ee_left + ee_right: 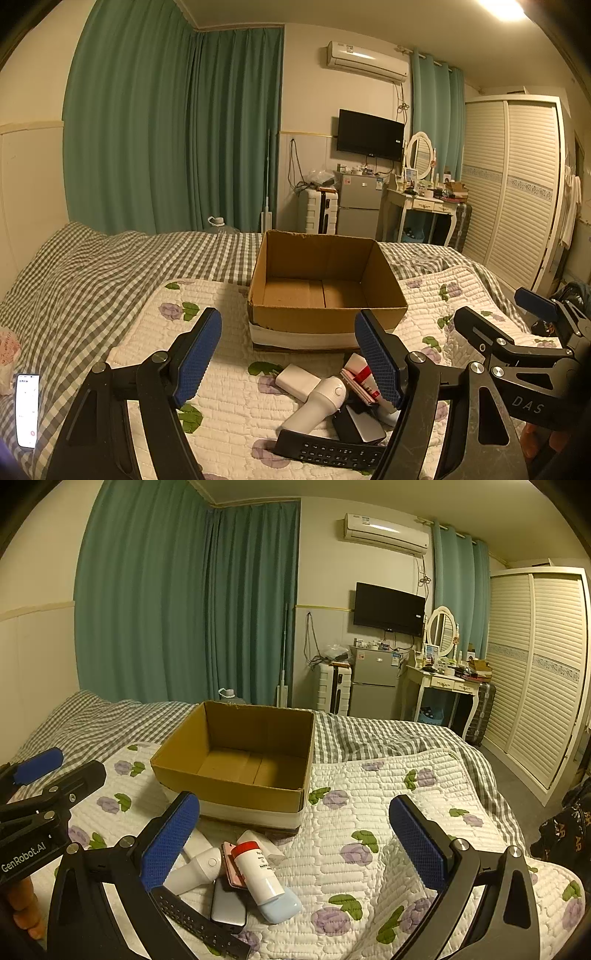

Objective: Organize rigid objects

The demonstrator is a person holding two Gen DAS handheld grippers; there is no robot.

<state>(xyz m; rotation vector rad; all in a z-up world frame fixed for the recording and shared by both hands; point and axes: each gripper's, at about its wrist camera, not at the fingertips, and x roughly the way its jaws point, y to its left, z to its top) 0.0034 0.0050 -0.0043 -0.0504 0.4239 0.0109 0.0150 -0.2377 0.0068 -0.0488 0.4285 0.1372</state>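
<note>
An open, empty cardboard box point(328, 317) point(229, 788) stands on the quilted bed. In front of it lies a pile: a white hair dryer point(317, 406) point(195, 871), a white flat box point(297, 380), a black remote point(328, 452) point(199, 926), a grey phone-like slab point(364, 424) point(228, 904), a red-capped white bottle point(256, 869) point(364, 374), and a pale blue item point(280, 908). My left gripper point(288, 360) is open above the pile. My right gripper point(293, 843) is open, right of the pile; it also shows in the left wrist view point(498, 306).
A lit phone point(27, 410) lies on the checked blanket point(92, 266) at the left. Beyond the bed stand a fridge point(373, 686), a dressing table point(443, 686) and a wardrobe point(535, 672). Flowered quilt point(388, 812) spreads right of the box.
</note>
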